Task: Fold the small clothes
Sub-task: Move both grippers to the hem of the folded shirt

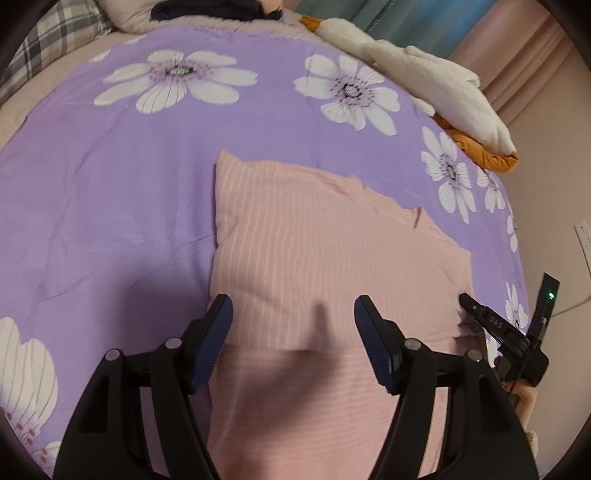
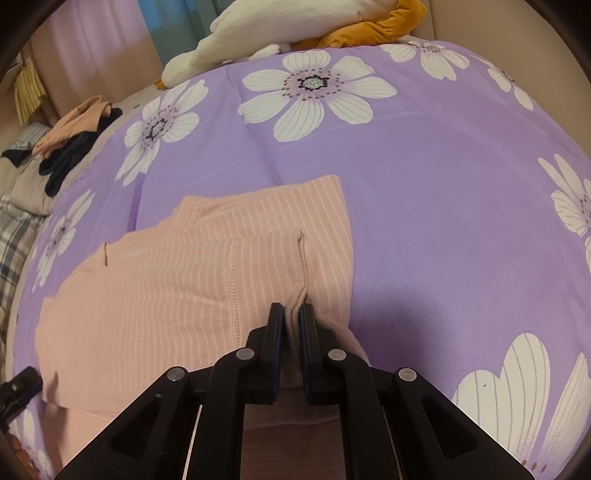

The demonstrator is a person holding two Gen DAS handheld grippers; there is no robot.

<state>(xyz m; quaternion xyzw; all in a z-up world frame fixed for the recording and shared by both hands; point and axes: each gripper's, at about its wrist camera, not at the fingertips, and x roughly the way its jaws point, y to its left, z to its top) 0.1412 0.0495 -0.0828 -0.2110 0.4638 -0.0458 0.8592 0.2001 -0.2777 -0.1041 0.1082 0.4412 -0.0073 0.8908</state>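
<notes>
A pink striped garment (image 1: 317, 258) lies partly folded on the purple flowered bedspread (image 1: 110, 192). My left gripper (image 1: 293, 314) is open and empty, its jaws wide apart just above the garment's near folded edge. My right gripper (image 2: 291, 314) is shut on a pinched ridge of the same pink garment (image 2: 192, 273) at its right edge. The right gripper also shows in the left wrist view (image 1: 463, 301) at the garment's right side. The tip of the left gripper shows at the left edge of the right wrist view (image 2: 20, 384).
A white and orange plush toy (image 1: 424, 81) lies at the bedspread's far edge. A pile of dark and peach clothes (image 2: 74, 133) and a plaid pillow (image 2: 14, 236) lie beyond the left side. Curtains (image 1: 369, 14) hang behind the bed. A wall socket (image 1: 583, 236) is at right.
</notes>
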